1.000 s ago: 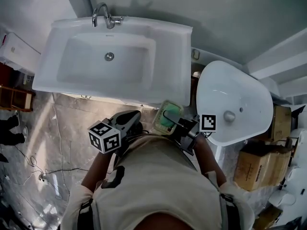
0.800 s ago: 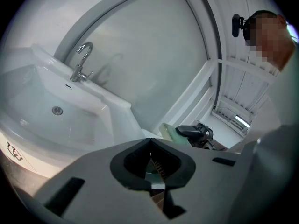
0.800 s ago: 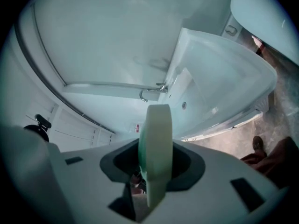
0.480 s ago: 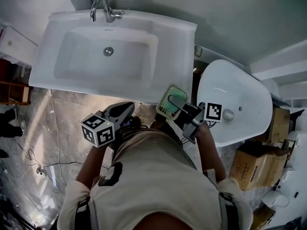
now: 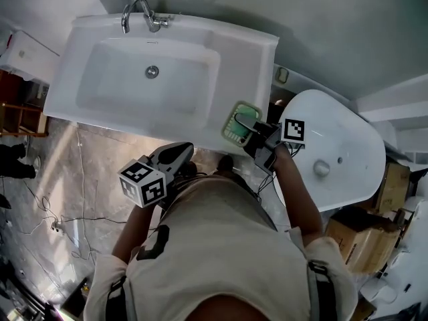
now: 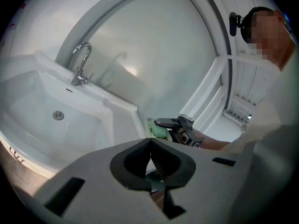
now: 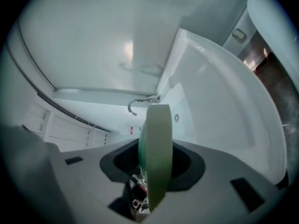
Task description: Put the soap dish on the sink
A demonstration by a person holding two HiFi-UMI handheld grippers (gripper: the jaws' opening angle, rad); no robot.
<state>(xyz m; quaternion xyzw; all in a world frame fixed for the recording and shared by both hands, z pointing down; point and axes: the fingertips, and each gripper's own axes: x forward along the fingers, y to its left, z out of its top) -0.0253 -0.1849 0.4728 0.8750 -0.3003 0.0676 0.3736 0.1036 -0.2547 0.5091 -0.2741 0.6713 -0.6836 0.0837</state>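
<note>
**Soap dish (image 5: 232, 132) clamped in right gripper (image 5: 244, 121) at sink's right front corner**

The head view shows the dish flat-on. It is pale green and square with rounded corners, and it has a darker green ribbed inset. It sits over the right front corner of the glossy white sink (image 5: 244, 52); contact with the ledge cannot be determined. The right gripper view shows the dish edge-on instead, a smooth thick rim upright between the dark pads, which are clenched on it. Only the left gripper view shows the left gripper (image 6: 150, 154) with its jaws together and nothing in them. That gripper is in front of the sink, apart from the dish. A curved chrome faucet (image 5: 137, 12) stands at the back rim. A round metal drain (image 5: 152, 71) sits in the rectangular basin.
</note>
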